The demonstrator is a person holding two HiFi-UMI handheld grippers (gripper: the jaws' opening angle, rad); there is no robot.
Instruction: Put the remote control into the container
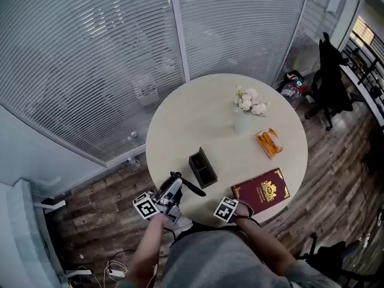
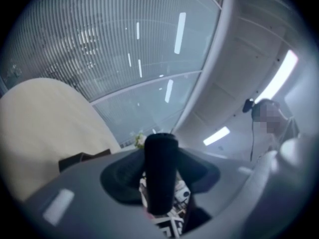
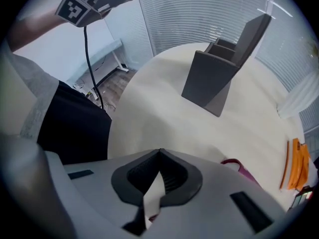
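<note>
Remote control (image 2: pixel 160 173), slim rounded black bar, clamped in left claw (image 1: pixel 179 183).

- Your bench (image 1: pixel 198 113) fills the middle of the head view, and the container (image 1: pixel 203 168) stands on it near its lower left edge.
- The remote control (image 1: pixel 193 188) is in your left tongs (image 1: pixel 178 183), just below the container in the frame.
- The book (image 1: pixel 261 191) lies at the bench's lower right edge, with your right tongs (image 1: pixel 235 207) at its lower left corner.
- The packet (image 1: pixel 268 143) lies above the book in the frame.
- The flowers (image 1: pixel 249 102) stand above the packet, toward the upper right of the bench.
</note>
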